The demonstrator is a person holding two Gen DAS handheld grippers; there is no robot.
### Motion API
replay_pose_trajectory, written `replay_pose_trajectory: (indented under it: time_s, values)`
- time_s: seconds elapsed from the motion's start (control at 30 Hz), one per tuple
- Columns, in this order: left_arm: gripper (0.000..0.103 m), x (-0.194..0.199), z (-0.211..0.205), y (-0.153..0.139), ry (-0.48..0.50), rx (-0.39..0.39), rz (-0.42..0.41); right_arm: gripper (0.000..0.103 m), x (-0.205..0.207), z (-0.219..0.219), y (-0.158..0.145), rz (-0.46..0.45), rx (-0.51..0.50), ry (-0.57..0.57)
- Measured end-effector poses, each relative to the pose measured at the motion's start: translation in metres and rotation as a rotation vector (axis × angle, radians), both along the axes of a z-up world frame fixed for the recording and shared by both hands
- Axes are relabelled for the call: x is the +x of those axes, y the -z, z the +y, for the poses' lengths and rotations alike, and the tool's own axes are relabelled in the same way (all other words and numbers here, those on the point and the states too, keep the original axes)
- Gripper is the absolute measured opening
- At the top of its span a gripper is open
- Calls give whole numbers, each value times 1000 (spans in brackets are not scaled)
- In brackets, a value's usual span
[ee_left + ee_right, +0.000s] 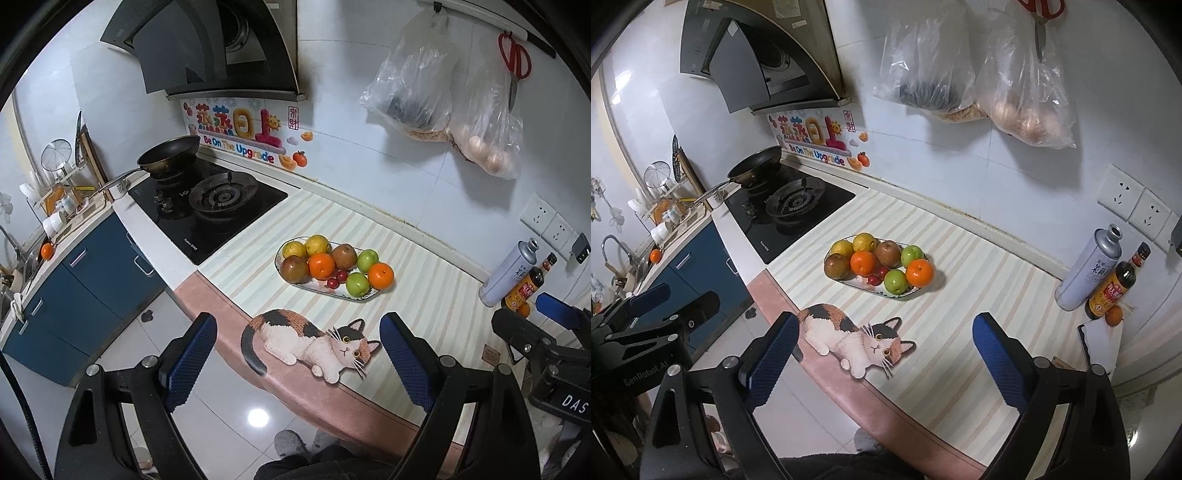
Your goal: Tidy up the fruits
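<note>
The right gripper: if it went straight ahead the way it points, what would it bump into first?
Probably the cat-shaped mat at the counter's edge, lying between the open fingers; the fruit plate sits farther on. Depth is uncertain.

A plate [364,297] heaped with fruit [321,266] sits mid-counter [424,280] on a striped mat, with a cat-shaped mat [310,341] before it at the counter's front edge. To the left lies the stove [207,214], a pan [168,155] on its rear burner. At far right, a can [1086,267] and a bottle [1115,286] stand side by side near the wall. Two bags [979,62] hang on the wall behind.
</note>
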State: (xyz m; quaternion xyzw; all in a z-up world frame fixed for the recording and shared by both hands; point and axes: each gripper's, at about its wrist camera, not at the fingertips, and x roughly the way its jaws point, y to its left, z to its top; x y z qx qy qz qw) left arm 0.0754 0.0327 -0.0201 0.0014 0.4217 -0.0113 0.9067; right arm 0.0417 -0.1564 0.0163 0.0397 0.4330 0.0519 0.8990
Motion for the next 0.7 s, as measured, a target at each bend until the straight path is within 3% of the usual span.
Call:
replay_pose_trajectory:
  time_s: [0.7]
  values:
    - [90,93,-9,41,-17,49,57,98,105,-13,54,70,-30,79]
